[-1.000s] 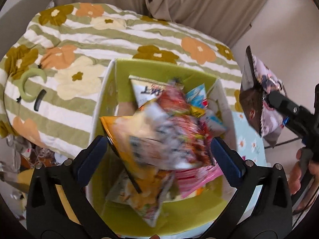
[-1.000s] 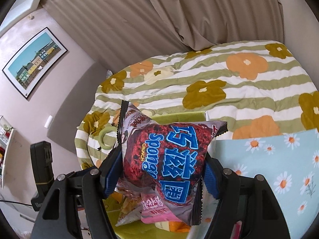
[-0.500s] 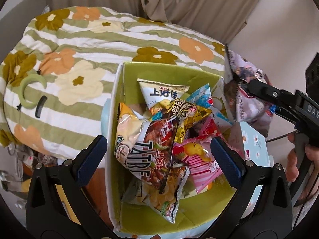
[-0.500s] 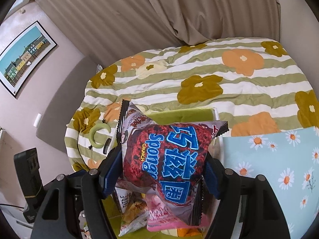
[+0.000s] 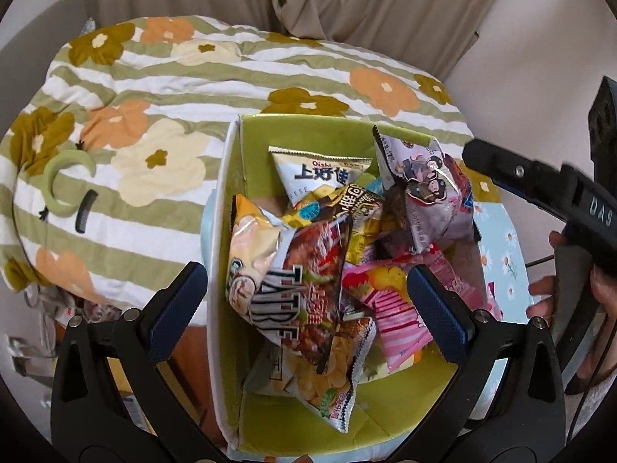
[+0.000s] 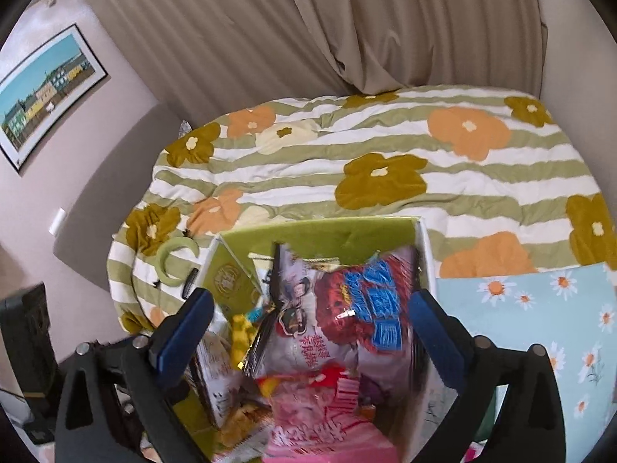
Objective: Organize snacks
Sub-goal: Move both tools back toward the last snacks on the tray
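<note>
Right gripper point(image 6: 310, 324) jaws just popped wide open, so the Sponge Crunch bag point(image 6: 347, 308) sits loose between them, atop the snacks in the green box point(image 6: 324, 233). Left gripper point(image 5: 306, 295) spread too, empty, over the same box.

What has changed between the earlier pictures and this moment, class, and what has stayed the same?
The right gripper has just opened its jaws and let go of the red and blue Sponge Crunch bag, which has dropped into the green box at its right side, on top of the other snacks. The left gripper stays open and empty above the box; the box and the floral quilt are unmoved.
</note>
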